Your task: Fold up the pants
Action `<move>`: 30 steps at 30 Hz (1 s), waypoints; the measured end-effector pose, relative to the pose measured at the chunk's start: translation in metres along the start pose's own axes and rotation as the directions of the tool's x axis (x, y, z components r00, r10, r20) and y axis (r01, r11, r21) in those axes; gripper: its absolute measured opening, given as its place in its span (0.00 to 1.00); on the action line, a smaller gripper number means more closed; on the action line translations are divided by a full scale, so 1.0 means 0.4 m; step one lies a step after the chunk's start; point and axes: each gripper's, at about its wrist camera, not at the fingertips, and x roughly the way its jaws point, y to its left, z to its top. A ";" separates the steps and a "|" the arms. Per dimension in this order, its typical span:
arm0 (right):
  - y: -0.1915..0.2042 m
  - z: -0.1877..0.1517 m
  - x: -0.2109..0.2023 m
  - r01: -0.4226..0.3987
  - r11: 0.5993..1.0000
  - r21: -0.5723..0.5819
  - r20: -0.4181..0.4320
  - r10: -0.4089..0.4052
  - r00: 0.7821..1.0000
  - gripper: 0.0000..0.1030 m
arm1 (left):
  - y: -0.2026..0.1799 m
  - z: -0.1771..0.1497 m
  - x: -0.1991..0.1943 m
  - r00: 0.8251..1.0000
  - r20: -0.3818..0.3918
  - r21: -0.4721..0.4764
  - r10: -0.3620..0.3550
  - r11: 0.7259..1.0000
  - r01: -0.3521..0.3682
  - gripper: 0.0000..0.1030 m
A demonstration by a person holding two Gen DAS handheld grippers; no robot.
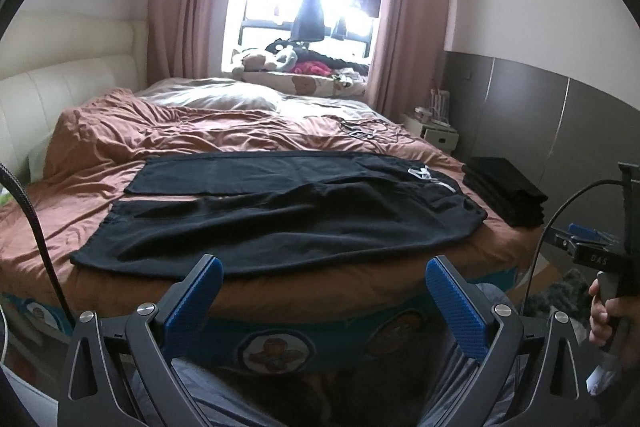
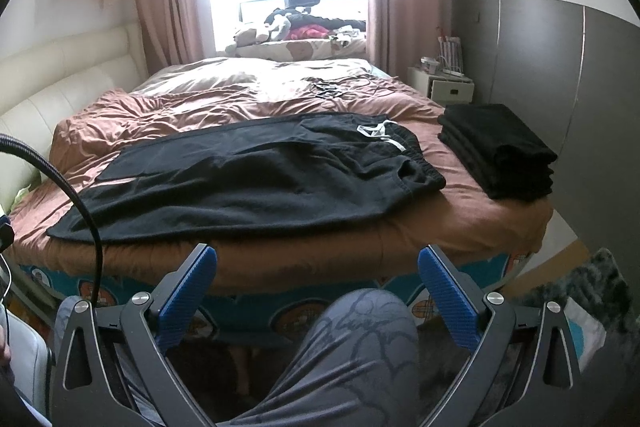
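Note:
Black pants (image 1: 280, 215) lie spread flat across the near part of the bed, legs to the left, waistband with a white drawstring (image 1: 428, 177) to the right. They also show in the right wrist view (image 2: 256, 179). My left gripper (image 1: 324, 283) is open and empty, held off the bed's near edge, short of the pants. My right gripper (image 2: 318, 271) is open and empty too, just before the bed edge. Its body shows at the right of the left wrist view (image 1: 600, 263).
A stack of folded black clothes (image 2: 500, 151) sits on the bed's right corner. The brown quilt (image 1: 200, 131) is rumpled behind the pants. A cable and small dark items (image 2: 328, 89) lie further back. A white nightstand (image 2: 444, 87) stands right of the bed. My knee (image 2: 360, 339) is below.

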 end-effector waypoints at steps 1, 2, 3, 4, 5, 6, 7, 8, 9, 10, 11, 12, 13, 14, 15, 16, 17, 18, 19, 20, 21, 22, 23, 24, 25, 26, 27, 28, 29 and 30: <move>0.001 0.000 0.000 0.000 1.000 -0.002 0.000 0.000 1.000 0.98 | 0.004 -0.002 -0.005 1.000 0.002 -0.003 0.002 1.000 -0.002 0.99; 0.002 0.000 0.000 0.001 1.000 -0.003 0.000 -0.001 1.000 0.98 | 0.007 -0.003 -0.007 1.000 0.003 -0.005 0.002 1.000 -0.002 1.00; 0.003 0.000 0.000 0.001 1.000 -0.003 0.000 -0.001 1.000 0.98 | 0.010 -0.003 -0.008 1.000 0.002 -0.008 0.003 1.000 -0.003 1.00; 0.003 -0.001 0.002 -0.001 1.000 -0.003 -0.001 0.001 1.000 0.98 | 0.011 -0.005 -0.010 1.000 0.002 -0.010 0.004 1.000 -0.004 1.00; 0.002 0.001 0.004 -0.001 1.000 -0.002 -0.003 0.001 1.000 0.98 | 0.014 -0.004 -0.010 1.000 0.001 -0.012 0.006 1.000 -0.006 1.00; 0.004 0.000 0.005 0.000 1.000 -0.002 -0.004 0.000 1.000 0.98 | 0.015 -0.005 -0.010 1.000 0.000 -0.013 0.007 1.000 -0.007 1.00; 0.004 0.000 0.007 0.000 1.000 -0.002 -0.005 0.000 1.000 0.98 | 0.016 -0.005 -0.010 1.000 0.000 -0.015 0.008 1.000 -0.008 1.00; 0.005 0.001 0.010 0.000 1.000 -0.003 -0.006 0.000 1.000 0.98 | 0.019 -0.003 -0.008 1.000 -0.001 -0.017 0.009 1.000 -0.009 0.99; 0.007 0.002 0.012 0.002 1.000 -0.003 -0.007 -0.002 1.000 0.98 | 0.019 -0.002 -0.004 1.000 -0.002 -0.019 0.011 1.000 -0.011 0.99; 0.008 0.003 0.015 0.002 1.000 -0.002 -0.008 -0.002 1.000 0.98 | 0.023 0.000 0.000 1.000 -0.004 -0.021 0.013 1.000 -0.013 0.99; 0.007 0.006 0.022 0.002 1.000 0.000 -0.012 -0.002 1.000 0.98 | 0.027 0.002 0.005 1.000 -0.006 -0.022 0.015 1.000 -0.015 0.99; 0.007 0.006 0.026 0.002 1.000 0.000 -0.014 -0.002 1.000 0.98 | 0.032 0.004 0.010 1.000 -0.009 -0.025 0.019 1.000 -0.020 1.00; 0.007 0.010 0.034 0.001 1.000 0.001 -0.019 -0.001 1.000 0.98 | 0.038 0.006 0.016 1.000 -0.010 -0.029 0.023 0.999 -0.023 1.00; 0.009 0.012 0.038 0.000 1.000 0.001 -0.020 0.000 1.000 0.98 | 0.047 0.008 0.023 1.000 -0.013 -0.035 0.026 0.999 -0.026 0.99; 0.009 0.016 0.045 -0.001 1.000 0.002 -0.022 0.001 1.000 0.98 | 0.053 0.010 0.028 0.999 -0.016 -0.040 0.028 0.999 -0.028 1.00; 0.007 0.019 0.050 -0.001 1.000 0.003 -0.023 0.001 1.000 0.98 | 0.062 0.013 0.036 0.999 -0.021 -0.047 0.031 0.998 -0.032 1.00; 0.007 0.024 0.058 -0.001 1.000 0.004 -0.026 0.001 1.000 0.98 | 0.071 0.015 0.043 0.999 -0.026 -0.052 0.036 0.998 -0.037 0.99; 0.008 0.029 0.066 -0.001 1.000 0.005 -0.029 0.001 1.000 0.98 | 0.080 0.018 0.050 0.999 -0.031 -0.056 0.043 0.997 -0.044 1.00; 0.008 0.033 0.073 -0.001 1.000 0.006 -0.033 0.001 0.999 0.98 | 0.087 0.021 0.055 0.998 -0.036 -0.061 0.046 0.997 -0.048 1.00; 0.007 0.039 0.082 -0.001 1.000 0.006 -0.038 0.001 0.999 0.98 | 0.097 0.023 0.061 0.998 -0.041 -0.067 0.049 0.996 -0.051 1.00; 0.009 0.042 0.088 -0.003 1.000 0.006 -0.039 0.003 0.999 0.98 | 0.112 0.028 0.069 0.998 -0.046 -0.077 0.049 0.996 -0.052 1.00; 0.009 0.048 0.097 -0.004 1.000 0.006 -0.041 0.005 0.999 0.98 | 0.121 0.030 0.075 0.998 -0.050 -0.083 0.049 0.995 -0.053 1.00; 0.009 0.053 0.106 -0.006 1.000 0.008 -0.044 0.006 0.999 0.98 | 0.132 0.033 0.081 0.997 -0.054 -0.091 0.052 0.994 -0.057 1.00; 0.009 0.059 0.117 -0.010 1.000 0.011 -0.050 0.010 0.999 0.98 | 0.146 0.037 0.088 0.997 -0.058 -0.102 0.057 0.993 -0.063 1.00; 0.010 0.065 0.127 -0.018 1.000 0.012 -0.056 0.018 0.998 0.98 | 0.162 0.041 0.096 0.996 -0.064 -0.114 0.065 0.991 -0.072 1.00; 0.012 0.066 0.130 -0.023 1.000 0.011 -0.058 0.024 0.998 0.98 | 0.175 0.042 0.100 0.995 -0.068 -0.123 0.074 0.989 -0.082 1.00; 0.011 0.072 0.141 -0.028 1.000 0.010 -0.058 0.028 0.998 0.98 | 0.189 0.046 0.107 0.994 -0.074 -0.130 0.084 0.987 -0.094 1.00; 0.010 0.077 0.148 -0.026 1.000 0.013 -0.058 0.026 0.998 0.98 | 0.204 0.049 0.114 0.992 -0.079 -0.136 0.095 0.985 -0.105 1.00; 0.007 0.083 0.159 -0.026 0.999 0.019 -0.059 0.027 0.998 0.98 | 0.218 0.051 0.121 0.991 -0.084 -0.142 0.105 0.983 -0.116 1.00; 0.003 0.088 0.169 -0.029 0.999 0.022 -0.062 0.030 0.998 0.98 | 0.230 0.054 0.128 0.989 -0.090 -0.149 0.114 0.981 -0.127 0.99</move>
